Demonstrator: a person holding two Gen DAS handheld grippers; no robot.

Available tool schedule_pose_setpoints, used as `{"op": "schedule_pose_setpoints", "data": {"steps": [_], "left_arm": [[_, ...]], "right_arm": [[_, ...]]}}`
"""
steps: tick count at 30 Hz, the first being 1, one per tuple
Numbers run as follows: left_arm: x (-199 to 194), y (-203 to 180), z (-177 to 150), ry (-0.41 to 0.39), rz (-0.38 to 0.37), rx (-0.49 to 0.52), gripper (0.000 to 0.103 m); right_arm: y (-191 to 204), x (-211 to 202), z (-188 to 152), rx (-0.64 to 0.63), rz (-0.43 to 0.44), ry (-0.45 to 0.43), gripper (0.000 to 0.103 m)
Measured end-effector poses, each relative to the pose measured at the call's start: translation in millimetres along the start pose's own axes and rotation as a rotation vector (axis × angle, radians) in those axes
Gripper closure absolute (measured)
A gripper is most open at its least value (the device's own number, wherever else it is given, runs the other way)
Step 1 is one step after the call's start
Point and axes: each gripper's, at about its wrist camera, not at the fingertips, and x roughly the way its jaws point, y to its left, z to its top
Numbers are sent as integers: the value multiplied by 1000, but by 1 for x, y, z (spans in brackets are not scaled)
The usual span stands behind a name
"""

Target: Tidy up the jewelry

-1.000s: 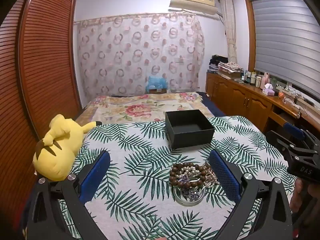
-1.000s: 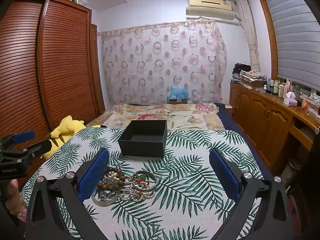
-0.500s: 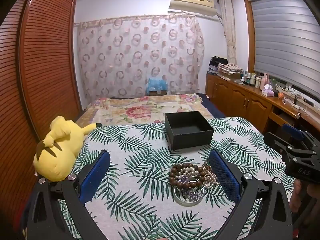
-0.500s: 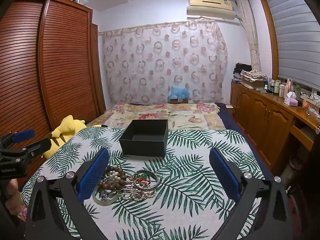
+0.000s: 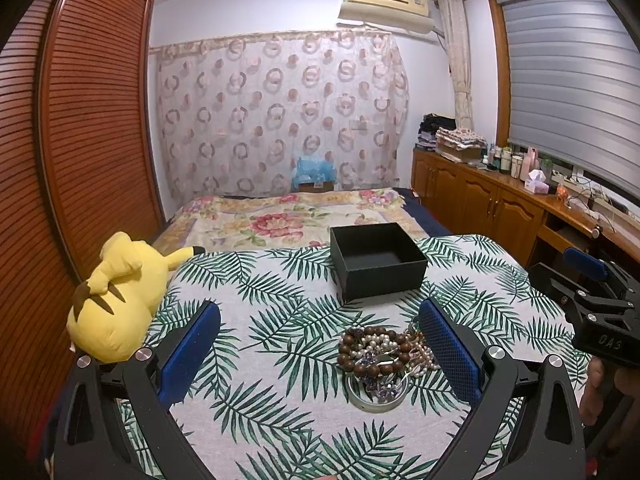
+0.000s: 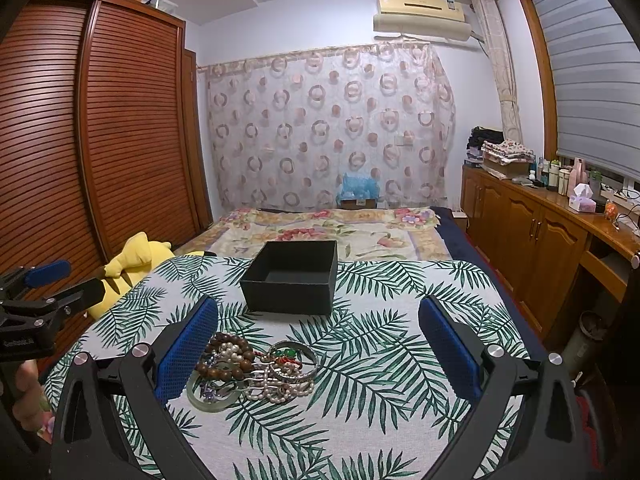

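Observation:
A heap of jewelry (image 5: 380,354) (image 6: 256,368) lies on the leaf-print table cloth (image 5: 288,288): brown bead bracelets, pearl strands, silver bangles and a pale green bangle. Behind it stands an open, empty black box (image 5: 378,260) (image 6: 290,276). My left gripper (image 5: 320,352) is open above the cloth, the heap near its right finger. My right gripper (image 6: 318,348) is open too, with the heap beside its left finger. Neither holds anything.
A yellow plush toy (image 5: 116,300) lies at the table's left edge. A bed with a floral cover (image 6: 328,232) is beyond the table. Wooden cabinets (image 6: 532,232) with bottles run along the right; a slatted wardrobe (image 6: 60,152) is on the left.
Both views have shifted only slightly; the jewelry and box look a touch nearer. Nothing was taken hold of or let go.

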Motion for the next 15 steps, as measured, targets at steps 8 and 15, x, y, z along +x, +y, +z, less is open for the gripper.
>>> {"op": "schedule_pose_setpoints", "data": {"steps": [8,15], "left_arm": [[-4,2,1,6,0,-2,7],[7,4,-12,15,0,-2,7]], "right_arm": [[0,0,0,1,1,0,2],[0,0,-1,1,1,-1,2]]}}
